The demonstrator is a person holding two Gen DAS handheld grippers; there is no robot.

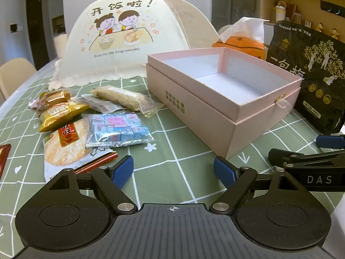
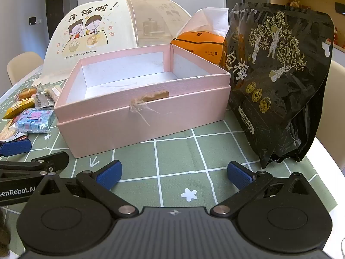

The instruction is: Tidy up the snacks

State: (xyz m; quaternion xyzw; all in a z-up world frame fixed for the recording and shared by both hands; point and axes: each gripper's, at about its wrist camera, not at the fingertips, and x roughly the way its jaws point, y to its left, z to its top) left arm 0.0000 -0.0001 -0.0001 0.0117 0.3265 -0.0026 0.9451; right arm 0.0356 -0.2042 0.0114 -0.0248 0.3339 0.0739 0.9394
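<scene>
An open pink box (image 1: 194, 108) (image 2: 172, 116) with a bare white inside stands mid-table, set in its own lid. Left of it lie several snack packets: a blue cartoon-pig pack (image 1: 118, 129) (image 2: 35, 118), a round rice cracker pack (image 1: 64, 144), a gold pack (image 1: 58, 114), a clear pack of pale grains (image 1: 123, 98). A tall black plum bag (image 2: 278, 82) (image 1: 308, 75) stands right of the box. My left gripper (image 1: 173, 171) is open over bare cloth in front of the box, beside the cracker pack. My right gripper (image 2: 174, 174) is open too, between box and black bag.
A cream mesh food cover (image 1: 120, 38) (image 2: 90, 32) stands behind the snacks. An orange tissue holder (image 1: 239, 43) (image 2: 200, 45) sits behind the box. The green checked tablecloth (image 2: 176, 151) runs to the table's right edge just past the black bag. Chairs stand at the left.
</scene>
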